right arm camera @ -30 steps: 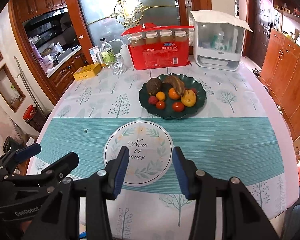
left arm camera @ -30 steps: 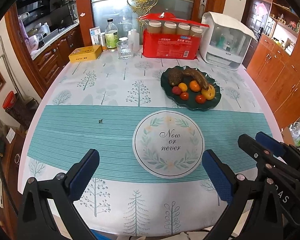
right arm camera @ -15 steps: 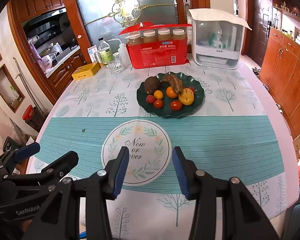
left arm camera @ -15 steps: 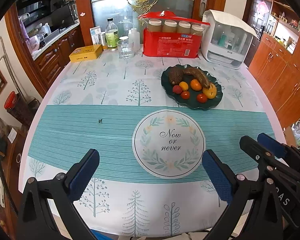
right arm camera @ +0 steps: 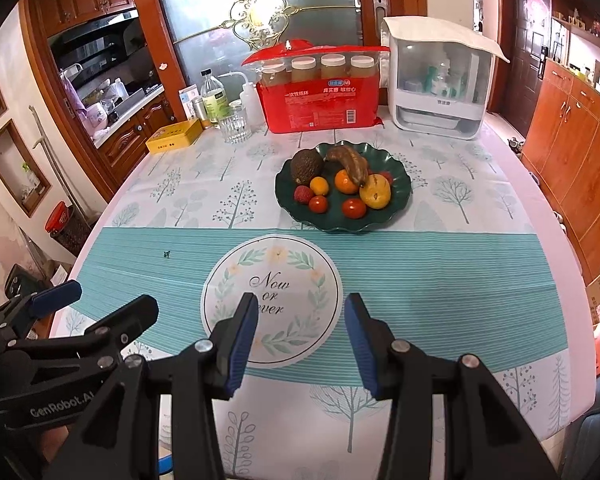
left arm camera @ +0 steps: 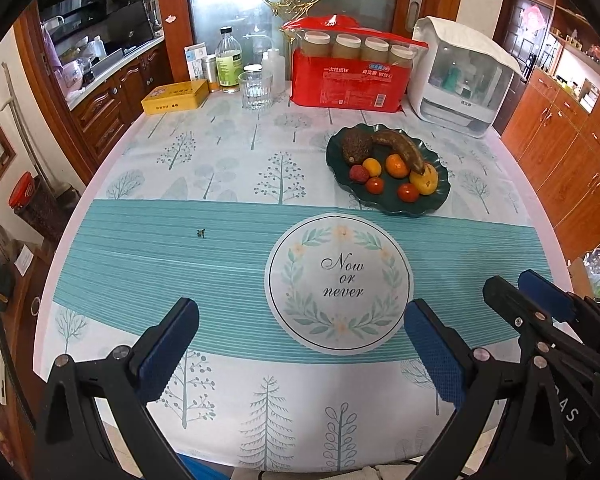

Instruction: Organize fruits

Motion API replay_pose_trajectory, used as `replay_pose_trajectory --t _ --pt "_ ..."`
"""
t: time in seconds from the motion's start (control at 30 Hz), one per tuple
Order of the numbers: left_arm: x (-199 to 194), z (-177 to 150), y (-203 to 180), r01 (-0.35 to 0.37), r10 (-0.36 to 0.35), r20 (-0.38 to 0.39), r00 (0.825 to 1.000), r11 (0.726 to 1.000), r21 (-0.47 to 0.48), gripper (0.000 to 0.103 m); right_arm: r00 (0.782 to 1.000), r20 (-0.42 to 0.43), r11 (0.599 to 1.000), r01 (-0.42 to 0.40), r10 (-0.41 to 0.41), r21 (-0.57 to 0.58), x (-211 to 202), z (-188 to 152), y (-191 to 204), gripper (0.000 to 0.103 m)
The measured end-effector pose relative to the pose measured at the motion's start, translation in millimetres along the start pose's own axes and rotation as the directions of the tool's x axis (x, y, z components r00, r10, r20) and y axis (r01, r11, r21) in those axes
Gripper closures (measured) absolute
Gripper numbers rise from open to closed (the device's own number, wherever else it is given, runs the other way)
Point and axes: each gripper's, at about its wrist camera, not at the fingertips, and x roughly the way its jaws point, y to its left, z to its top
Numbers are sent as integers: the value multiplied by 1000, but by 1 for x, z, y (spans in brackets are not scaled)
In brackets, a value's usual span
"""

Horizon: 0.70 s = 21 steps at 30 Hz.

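Note:
A dark green scalloped plate (left arm camera: 436, 202) (right arm camera: 400, 200) holds several fruits: an avocado (right arm camera: 306, 166), a browned banana (right arm camera: 350, 162), an orange (right arm camera: 345, 181), a yellow fruit (right arm camera: 375, 191), a lychee (right arm camera: 302, 194) and small tomatoes (right arm camera: 354, 208). It stands past the round "Now or never" print (left arm camera: 338, 282) on the tablecloth. My left gripper (left arm camera: 300, 340) is wide open and empty over the near table edge. My right gripper (right arm camera: 300, 336) is open and empty, just right of the left one, which also shows in the right wrist view (right arm camera: 96, 304).
At the table's back stand a red pack of cups (left arm camera: 350, 76), a white dispenser box (left arm camera: 464, 80), a glass (left arm camera: 255, 90), bottles (left arm camera: 228, 62) and a yellow tin (left arm camera: 176, 96). Wooden cabinets (right arm camera: 580, 128) flank the table.
Both grippers have drifted back and up slightly, so the plate sits a little farther away. Their openings are unchanged.

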Motion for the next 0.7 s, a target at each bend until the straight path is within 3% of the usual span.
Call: replay_pose_trajectory --t 0.7 --pt "8 -4 -1 -9 9 -13 1000 1000 3 1 1000 -5 1000 -5 5 1 5 -1 -5 58"
